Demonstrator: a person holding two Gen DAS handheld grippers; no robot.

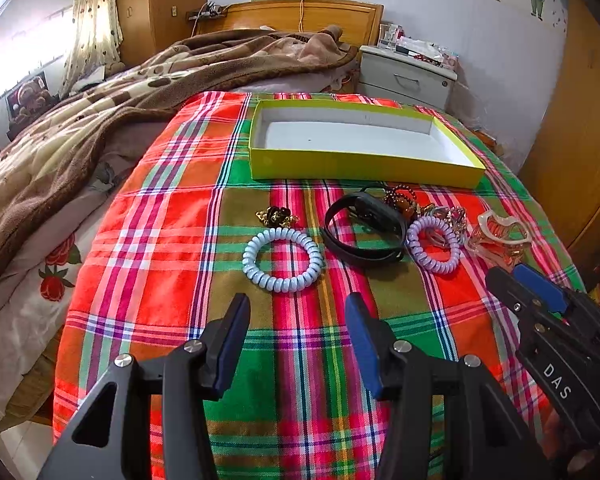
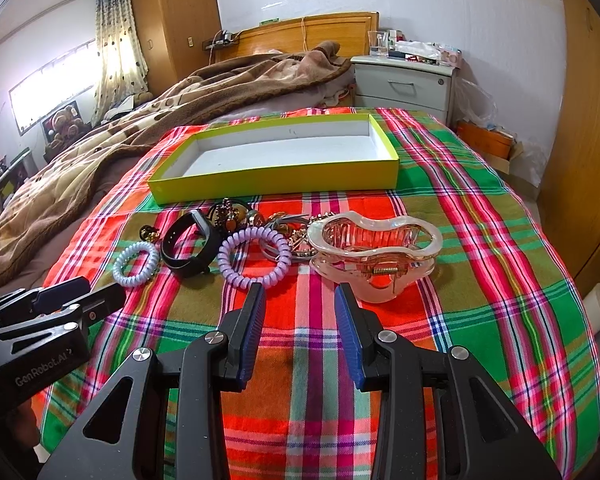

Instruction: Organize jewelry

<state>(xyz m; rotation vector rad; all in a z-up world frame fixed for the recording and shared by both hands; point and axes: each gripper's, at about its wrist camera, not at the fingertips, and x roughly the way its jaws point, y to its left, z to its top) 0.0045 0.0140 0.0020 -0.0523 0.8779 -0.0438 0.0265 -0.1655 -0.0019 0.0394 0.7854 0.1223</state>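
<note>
An empty yellow box (image 1: 364, 168) (image 2: 276, 182) with a white inside lies on the plaid cloth. In front of it lies a row of jewelry: a pale blue spiral band (image 1: 282, 259) (image 2: 136, 265), a black wristband (image 1: 364, 230) (image 2: 188, 246), a lilac spiral band (image 1: 434, 246) (image 2: 254, 256), a clear pink hair claw (image 1: 500, 236) (image 2: 374, 250), a small gold and black piece (image 1: 277, 216) and a heap of beads and chains (image 2: 240, 214). My left gripper (image 1: 296, 306) is open just short of the blue band. My right gripper (image 2: 300, 294) is open, short of the claw and the lilac band.
The plaid cloth (image 1: 172, 248) covers the foot of a bed, with a brown blanket (image 1: 100, 112) to the left. A white nightstand (image 2: 404, 80) stands beyond the box. A wooden wardrobe (image 2: 580, 140) is on the right.
</note>
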